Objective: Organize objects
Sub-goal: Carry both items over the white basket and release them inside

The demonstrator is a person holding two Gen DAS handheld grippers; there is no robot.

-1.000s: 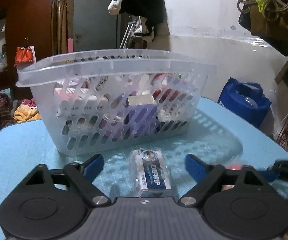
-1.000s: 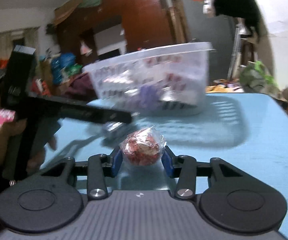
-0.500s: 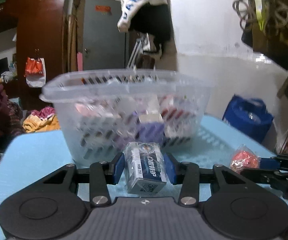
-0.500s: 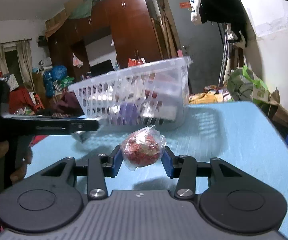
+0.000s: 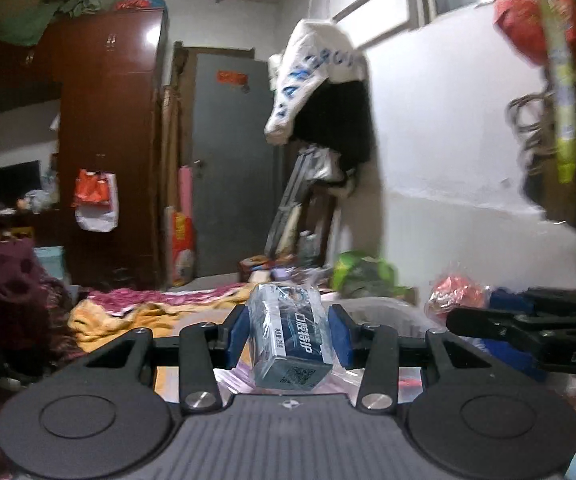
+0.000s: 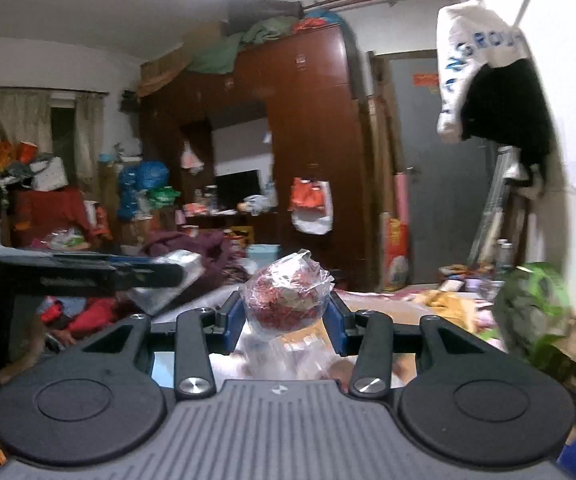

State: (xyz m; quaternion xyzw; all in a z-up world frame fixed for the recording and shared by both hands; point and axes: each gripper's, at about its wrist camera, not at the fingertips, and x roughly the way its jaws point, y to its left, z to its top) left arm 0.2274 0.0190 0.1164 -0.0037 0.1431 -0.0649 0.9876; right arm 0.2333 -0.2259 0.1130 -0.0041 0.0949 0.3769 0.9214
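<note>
Left gripper (image 5: 290,334) is clamped on a wrapped box (image 5: 291,340), sitting right between its pads. Right gripper (image 6: 285,320) squeezes a crinkly red bag (image 6: 288,296) the same way, both held up off anything.

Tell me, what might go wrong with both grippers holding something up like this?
The blue-and-white wrapped box sits tilted in the left gripper, so it could slip out. The crinkly clear bag of red pieces in the right gripper may squash or slide. The two grippers are close and could bump.
</note>
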